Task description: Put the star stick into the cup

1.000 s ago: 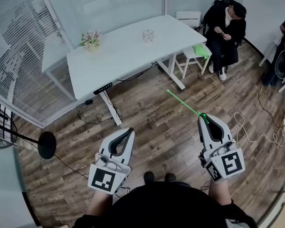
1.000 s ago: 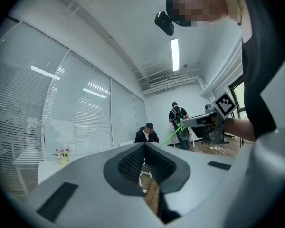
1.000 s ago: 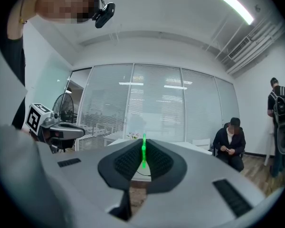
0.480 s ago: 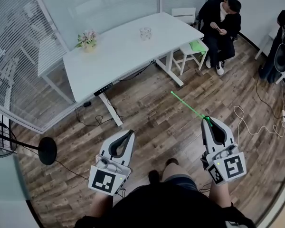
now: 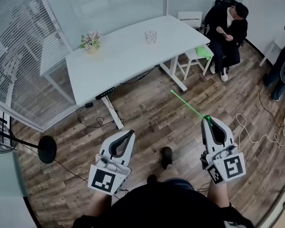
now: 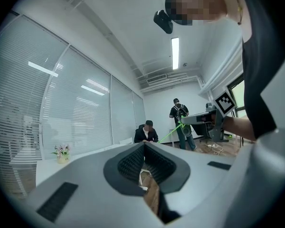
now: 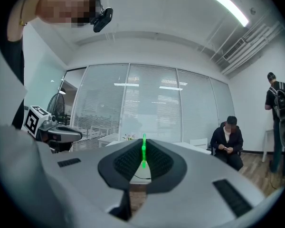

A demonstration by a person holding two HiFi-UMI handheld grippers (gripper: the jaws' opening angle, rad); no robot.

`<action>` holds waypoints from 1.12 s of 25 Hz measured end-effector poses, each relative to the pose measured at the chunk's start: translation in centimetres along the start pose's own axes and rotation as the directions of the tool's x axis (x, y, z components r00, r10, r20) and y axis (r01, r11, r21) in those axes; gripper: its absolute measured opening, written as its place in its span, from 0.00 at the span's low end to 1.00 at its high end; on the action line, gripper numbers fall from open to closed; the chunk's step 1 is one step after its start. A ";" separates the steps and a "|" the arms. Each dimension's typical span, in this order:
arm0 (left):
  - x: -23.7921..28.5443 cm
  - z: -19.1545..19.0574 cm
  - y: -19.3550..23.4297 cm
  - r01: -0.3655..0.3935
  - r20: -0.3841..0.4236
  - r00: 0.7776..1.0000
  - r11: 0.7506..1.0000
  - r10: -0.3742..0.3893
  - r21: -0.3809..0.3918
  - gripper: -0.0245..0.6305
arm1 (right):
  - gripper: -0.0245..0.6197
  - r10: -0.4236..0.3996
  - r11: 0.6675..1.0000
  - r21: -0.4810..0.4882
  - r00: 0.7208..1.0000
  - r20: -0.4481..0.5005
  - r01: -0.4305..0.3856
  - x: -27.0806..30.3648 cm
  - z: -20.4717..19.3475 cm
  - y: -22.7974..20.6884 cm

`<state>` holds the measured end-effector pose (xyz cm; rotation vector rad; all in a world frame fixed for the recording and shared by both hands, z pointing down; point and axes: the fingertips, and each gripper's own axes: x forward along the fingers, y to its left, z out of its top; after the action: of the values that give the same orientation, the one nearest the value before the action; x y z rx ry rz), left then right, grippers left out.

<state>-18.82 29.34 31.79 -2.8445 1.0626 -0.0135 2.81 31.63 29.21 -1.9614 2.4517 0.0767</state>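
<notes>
The star stick (image 5: pixel 187 104) is a thin bright green rod. My right gripper (image 5: pixel 208 119) is shut on its near end, and the rod sticks out ahead over the wooden floor; in the right gripper view the green stick (image 7: pixel 144 152) stands pinched between the dark pads. The clear cup (image 5: pixel 151 36) stands on the white table (image 5: pixel 118 61), far ahead of both grippers. My left gripper (image 5: pixel 130 132) is held level at the left, shut with nothing in it. In the left gripper view the stick (image 6: pixel 170 133) and the right gripper (image 6: pixel 202 119) show off to the right.
A small pot of flowers (image 5: pixel 90 40) sits at the table's left end. A seated person (image 5: pixel 229 31) and a white chair (image 5: pixel 195 52) are to the right of the table. A fan stand (image 5: pixel 46 147) is at the left, a white cable (image 5: pixel 249 133) lies on the floor at the right.
A shoe has come forward on the floor between the two grippers. Both grippers keep their pose, and the stick stays in the right one.
</notes>
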 end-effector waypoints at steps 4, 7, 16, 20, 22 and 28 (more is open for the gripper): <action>2.9 0.2 1.4 -0.012 0.007 1.000 1.000 0.012 0.008 0.06 | 0.07 0.015 1.000 -0.002 1.000 0.008 -0.015 2.9 0.3 -1.9; 5.2 0.2 2.2 -0.015 0.011 1.000 1.000 0.015 0.020 0.06 | 0.07 0.024 1.000 -0.004 1.000 0.015 -0.024 4.9 0.4 -3.5; 11.4 0.6 5.1 -0.060 0.007 0.998 0.998 0.060 0.027 0.06 | 0.07 0.078 0.997 -0.017 0.997 0.025 -0.078 11.2 1.1 -7.8; 14.0 0.5 6.3 -0.085 -0.002 0.996 0.996 0.085 0.022 0.06 | 0.07 0.102 0.995 -0.022 0.994 0.026 -0.101 13.8 1.4 -9.8; 15.4 0.6 6.7 -0.093 -0.004 0.996 0.995 0.093 0.024 0.06 | 0.07 0.107 0.994 -0.021 0.994 0.032 -0.106 14.9 1.6 -11.1; 19.6 1.0 7.4 -0.103 0.022 0.995 0.994 0.102 0.028 0.06 | 0.07 0.125 0.992 -0.020 0.992 0.034 -0.124 17.7 1.3 -14.0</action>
<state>-8.76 11.07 29.50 -2.7547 1.1925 0.0079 12.49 11.32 26.83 -1.7955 2.5576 0.1324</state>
